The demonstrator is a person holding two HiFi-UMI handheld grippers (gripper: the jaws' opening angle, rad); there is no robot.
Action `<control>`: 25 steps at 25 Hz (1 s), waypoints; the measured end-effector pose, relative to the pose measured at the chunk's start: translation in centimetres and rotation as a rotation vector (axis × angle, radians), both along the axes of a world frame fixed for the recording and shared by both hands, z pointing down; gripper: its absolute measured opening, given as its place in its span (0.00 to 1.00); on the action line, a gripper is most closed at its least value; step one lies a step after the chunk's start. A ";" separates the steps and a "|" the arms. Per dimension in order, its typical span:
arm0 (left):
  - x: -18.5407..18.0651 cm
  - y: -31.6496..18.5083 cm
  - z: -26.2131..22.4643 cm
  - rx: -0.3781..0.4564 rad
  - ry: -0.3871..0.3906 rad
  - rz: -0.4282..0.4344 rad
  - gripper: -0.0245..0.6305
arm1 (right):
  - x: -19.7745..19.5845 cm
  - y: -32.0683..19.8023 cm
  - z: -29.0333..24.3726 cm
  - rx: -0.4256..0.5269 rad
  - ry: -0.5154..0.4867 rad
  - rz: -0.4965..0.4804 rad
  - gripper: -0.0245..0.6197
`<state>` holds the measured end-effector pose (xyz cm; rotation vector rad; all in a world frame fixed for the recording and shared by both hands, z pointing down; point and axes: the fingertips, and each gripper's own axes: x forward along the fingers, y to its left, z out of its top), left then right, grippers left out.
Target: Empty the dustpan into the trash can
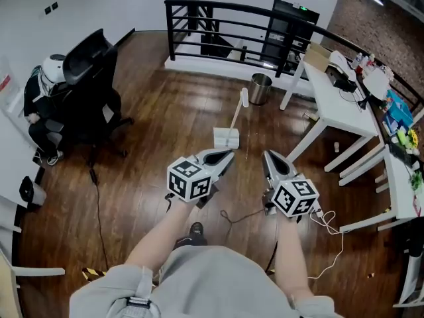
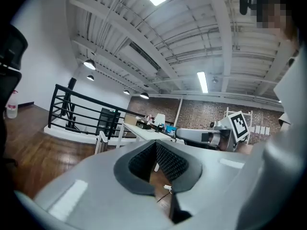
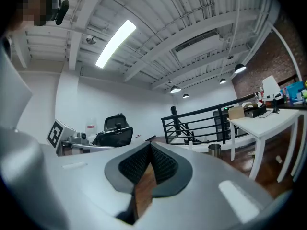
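A white dustpan [image 1: 226, 138] with a long pale handle [image 1: 237, 111] stands upright on the wooden floor ahead of me. A little beyond it stands a small metal trash can [image 1: 260, 88], also in the right gripper view [image 3: 214, 150]. My left gripper [image 1: 227, 155] is held level just short of the dustpan, its jaws shut with nothing between them [image 2: 156, 143]. My right gripper [image 1: 267, 155] hangs beside it to the right, also shut and empty [image 3: 150, 145]. Neither touches the dustpan.
A black office chair [image 1: 86, 91] stands at the left. White tables [image 1: 338, 91] with clutter line the right side. A black railing [image 1: 218, 25] closes off the far end. Cables [image 1: 328, 220] lie on the floor near my feet.
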<state>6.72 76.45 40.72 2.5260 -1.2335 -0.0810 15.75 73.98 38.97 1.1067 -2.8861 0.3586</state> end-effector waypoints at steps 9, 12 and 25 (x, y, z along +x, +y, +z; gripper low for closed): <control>-7.4 -12.0 2.4 -0.047 0.007 0.070 0.04 | -6.5 -12.3 2.1 -0.032 0.059 0.099 0.04; -8.5 -16.0 3.7 -0.073 0.011 0.075 0.04 | -7.5 -16.3 3.5 -0.061 0.071 0.114 0.04; -11.6 -35.3 6.7 -0.107 -0.030 0.058 0.04 | -11.2 -36.7 8.2 -0.120 0.072 0.139 0.12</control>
